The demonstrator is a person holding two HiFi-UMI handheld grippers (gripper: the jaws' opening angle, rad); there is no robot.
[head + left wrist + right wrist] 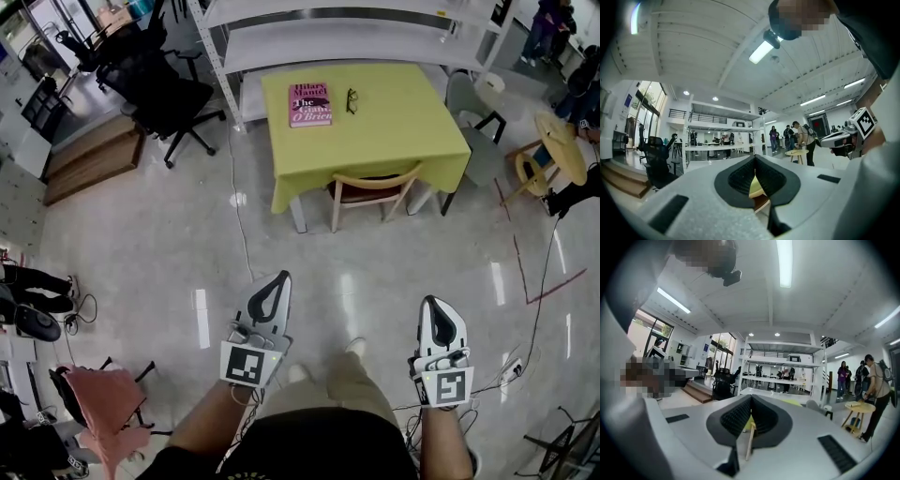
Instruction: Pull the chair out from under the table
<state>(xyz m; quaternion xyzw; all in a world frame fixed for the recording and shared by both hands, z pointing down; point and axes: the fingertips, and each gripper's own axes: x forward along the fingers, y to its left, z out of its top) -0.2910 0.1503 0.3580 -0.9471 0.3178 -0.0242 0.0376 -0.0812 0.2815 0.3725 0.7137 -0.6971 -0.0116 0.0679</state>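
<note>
A: Yellow cloth [394, 141] over the table [298, 217], far side of a shiny floor [375, 267]. Where does the chair sit?

B: Wooden chair [373, 191], tucked in at the table's near edge. Seat under the cloth's overhang; curved back rail and legs show below it.

A: Tabletop?

B: Pink book [310, 104] toward the left end, glasses [352, 100] just beside it on the right.

A: Claws?

B: Left gripper [277, 278] and right gripper [437, 303] side by side, low in the head view. Both point level toward the table, well apart from the chair, touching nothing.

A: Jaw state?

B: Left: pressed together, nothing pinched. Right: the same. In each gripper view a sliver of yellow cloth and pale wood shows through the slit below the closed tips, far off.

A: Surroundings?

B: White shelf rack [356, 33] behind the table. Black office chair [159, 89] off to the left. Round wooden stool [561, 145] to the right. People [802, 140] stand far back near that stool.
</note>
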